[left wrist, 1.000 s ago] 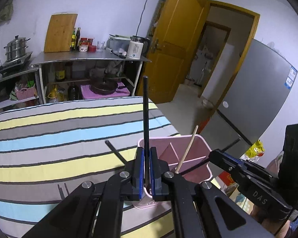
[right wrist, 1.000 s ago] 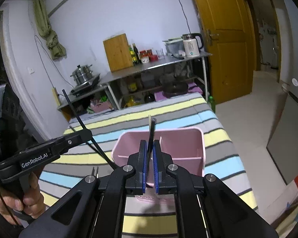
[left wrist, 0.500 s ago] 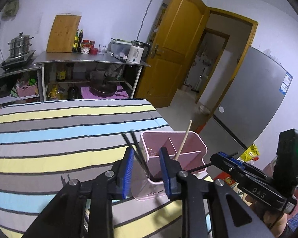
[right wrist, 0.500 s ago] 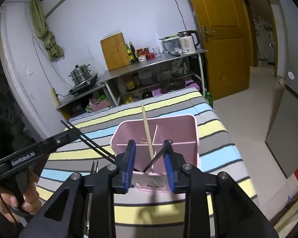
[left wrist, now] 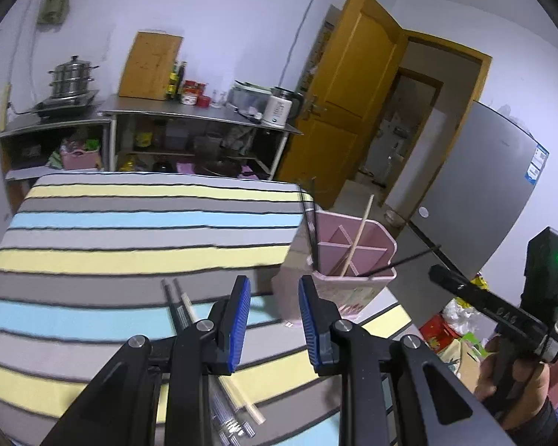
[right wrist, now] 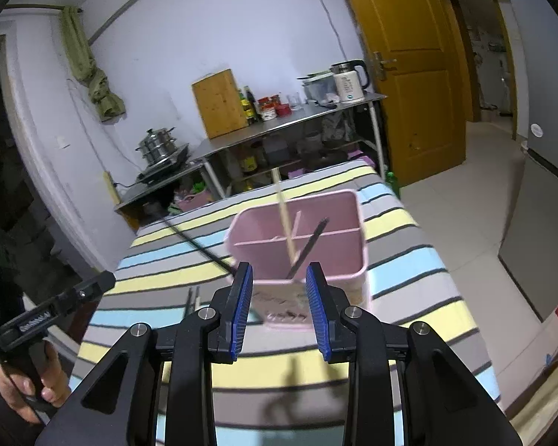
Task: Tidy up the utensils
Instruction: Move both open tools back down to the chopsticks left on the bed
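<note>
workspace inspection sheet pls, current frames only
Surface: striped tablecloth on table.
Job's things: pink divided holder at table edge, holding a wooden chopstick and black chopsticks; loose chopsticks lie on the cloth.
Clutter: nothing seen.
Grippers: left claw open, empty; right claw open, empty.
Cables: wire on wall.
Surroundings: steel shelf with kettle, cutting board, bottles; steamer pot; open door; fridge.

A pink divided holder (right wrist: 331,256) stands upright near the tabletop's edge, holding leaning black chopsticks (left wrist: 310,228) and a wooden one (right wrist: 284,215); more chopsticks (left wrist: 184,306) lie flat nearby.
</note>
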The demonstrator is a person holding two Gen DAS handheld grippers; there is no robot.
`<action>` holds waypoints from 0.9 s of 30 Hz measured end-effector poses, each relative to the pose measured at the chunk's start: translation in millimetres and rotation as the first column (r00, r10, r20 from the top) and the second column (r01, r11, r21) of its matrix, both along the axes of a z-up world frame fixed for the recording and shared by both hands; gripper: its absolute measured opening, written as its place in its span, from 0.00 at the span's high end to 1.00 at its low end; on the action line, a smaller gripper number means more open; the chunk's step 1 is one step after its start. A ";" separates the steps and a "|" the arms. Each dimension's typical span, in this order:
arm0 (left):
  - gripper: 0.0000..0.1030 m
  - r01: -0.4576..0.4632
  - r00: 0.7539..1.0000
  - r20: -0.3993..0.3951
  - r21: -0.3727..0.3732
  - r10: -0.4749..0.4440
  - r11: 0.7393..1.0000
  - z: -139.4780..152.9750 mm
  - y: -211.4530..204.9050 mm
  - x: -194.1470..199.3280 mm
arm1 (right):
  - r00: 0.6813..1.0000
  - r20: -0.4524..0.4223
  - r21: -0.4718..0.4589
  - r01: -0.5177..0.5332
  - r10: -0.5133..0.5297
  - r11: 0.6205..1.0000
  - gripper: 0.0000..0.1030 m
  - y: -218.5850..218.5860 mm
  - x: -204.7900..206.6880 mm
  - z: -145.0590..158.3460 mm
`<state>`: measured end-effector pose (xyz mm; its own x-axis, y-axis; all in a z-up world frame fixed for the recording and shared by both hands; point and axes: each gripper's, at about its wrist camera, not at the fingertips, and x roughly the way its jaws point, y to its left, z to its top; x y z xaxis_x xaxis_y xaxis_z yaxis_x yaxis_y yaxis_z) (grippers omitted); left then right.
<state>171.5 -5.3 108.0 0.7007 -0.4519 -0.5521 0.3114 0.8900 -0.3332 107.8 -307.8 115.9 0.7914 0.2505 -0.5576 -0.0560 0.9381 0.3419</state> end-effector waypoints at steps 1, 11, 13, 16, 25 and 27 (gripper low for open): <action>0.74 -0.017 1.000 -0.002 0.004 0.017 1.000 -2.6 5.9 -6.4 | 1.000 0.002 -0.002 -0.011 0.011 1.000 0.70 3.4 -2.6 0.6; 0.74 -0.087 0.994 -0.056 0.058 0.091 0.994 -35.8 39.3 -34.0 | 0.986 -0.015 -0.042 -0.169 0.168 0.985 0.70 62.4 -19.1 -16.8; 0.74 -0.096 0.991 -0.082 0.066 0.101 0.993 -46.6 42.0 -32.2 | 0.979 -0.032 -0.048 -0.201 0.200 0.978 0.70 74.9 -17.0 -24.3; 0.74 -0.103 0.987 -0.111 0.087 0.113 0.991 -63.2 44.2 -26.7 | 0.972 -0.050 -0.051 -0.234 0.231 0.971 0.70 86.6 -12.9 -34.6; 0.74 -0.108 0.969 -0.208 0.140 0.136 0.984 -118.2 33.9 14.0 | 0.954 -0.118 -0.044 -0.283 0.276 0.958 0.70 103.0 7.3 -66.0; 0.74 -0.108 0.966 -0.219 0.144 0.138 0.984 -126.6 30.5 20.7 | 0.953 -0.127 -0.040 -0.283 0.276 0.958 0.70 101.2 9.5 -71.5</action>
